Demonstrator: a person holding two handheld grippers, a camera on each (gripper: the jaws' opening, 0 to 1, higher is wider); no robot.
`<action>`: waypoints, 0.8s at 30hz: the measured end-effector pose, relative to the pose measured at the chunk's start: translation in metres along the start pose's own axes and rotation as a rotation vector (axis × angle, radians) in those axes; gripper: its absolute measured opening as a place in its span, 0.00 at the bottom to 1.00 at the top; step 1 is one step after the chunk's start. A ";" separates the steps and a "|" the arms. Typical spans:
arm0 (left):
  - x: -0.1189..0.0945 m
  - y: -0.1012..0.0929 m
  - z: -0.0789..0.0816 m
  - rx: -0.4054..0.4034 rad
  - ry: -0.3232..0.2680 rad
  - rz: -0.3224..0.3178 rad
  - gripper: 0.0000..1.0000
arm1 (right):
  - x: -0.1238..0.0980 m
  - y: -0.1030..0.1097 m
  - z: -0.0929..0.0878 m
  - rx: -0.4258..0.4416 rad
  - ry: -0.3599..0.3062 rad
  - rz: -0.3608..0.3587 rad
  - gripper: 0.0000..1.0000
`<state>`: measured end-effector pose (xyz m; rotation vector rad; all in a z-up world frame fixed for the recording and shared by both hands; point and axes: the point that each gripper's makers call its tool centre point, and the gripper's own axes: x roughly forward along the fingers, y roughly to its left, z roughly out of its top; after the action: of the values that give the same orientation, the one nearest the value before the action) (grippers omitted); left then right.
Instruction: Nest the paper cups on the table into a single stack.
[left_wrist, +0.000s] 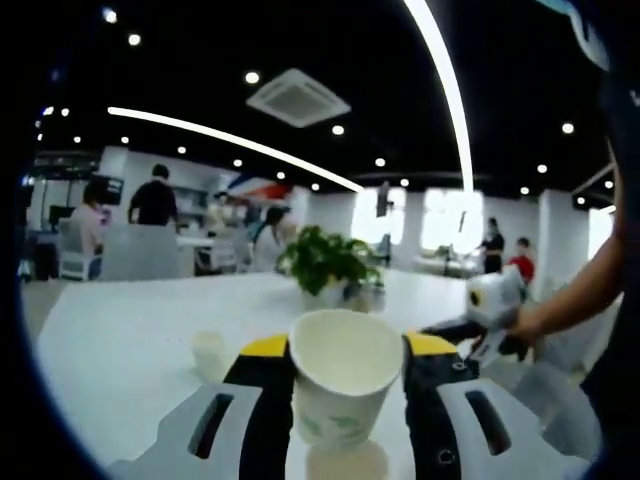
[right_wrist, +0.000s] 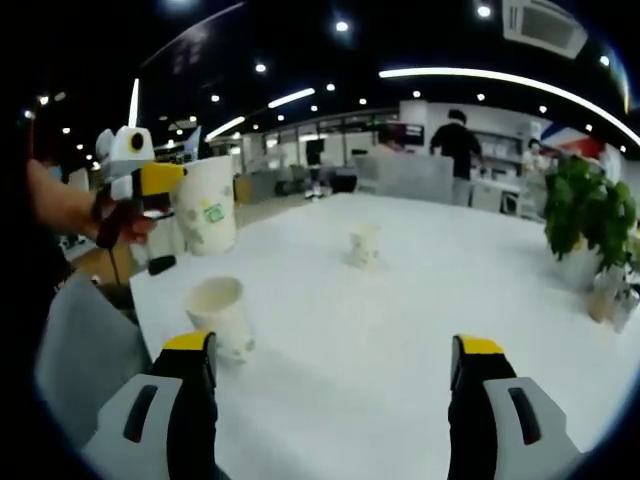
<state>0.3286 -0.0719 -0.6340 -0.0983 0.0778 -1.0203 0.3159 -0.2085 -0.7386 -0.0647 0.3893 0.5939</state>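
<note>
A white paper cup with a green print (left_wrist: 343, 385) stands upright between the yellow-tipped jaws of my left gripper (left_wrist: 345, 350), which is shut on it and holds it above the white table (left_wrist: 120, 340). Just under it shows the rim of a second cup (left_wrist: 345, 463). A third, small cup (left_wrist: 209, 352) stands further off to the left. In the right gripper view the left gripper (right_wrist: 150, 185) holds its cup (right_wrist: 207, 205) up at the left. My right gripper (right_wrist: 334, 350) is open over the table, a cup (right_wrist: 222, 315) beside its left jaw and another (right_wrist: 365, 245) further back.
A potted green plant (left_wrist: 325, 265) (right_wrist: 590, 215) stands at the far side of the table. A person's hand (left_wrist: 530, 320) holds the right gripper (left_wrist: 470, 335) at the right. People stand among desks and chairs in the background. The table's edge (right_wrist: 140, 290) runs close at the left.
</note>
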 end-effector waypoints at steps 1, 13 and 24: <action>0.000 -0.002 -0.004 0.003 0.007 -0.010 0.41 | 0.000 0.000 0.000 0.002 -0.001 -0.001 0.96; -0.002 -0.002 -0.032 -0.006 0.048 -0.010 0.41 | 0.001 0.001 -0.004 0.011 0.005 -0.001 0.96; 0.004 -0.004 -0.073 -0.016 0.127 -0.029 0.41 | 0.002 0.002 -0.004 0.013 0.004 0.000 0.95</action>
<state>0.3192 -0.0803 -0.7059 -0.0493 0.2004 -1.0545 0.3147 -0.2066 -0.7429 -0.0530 0.3968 0.5910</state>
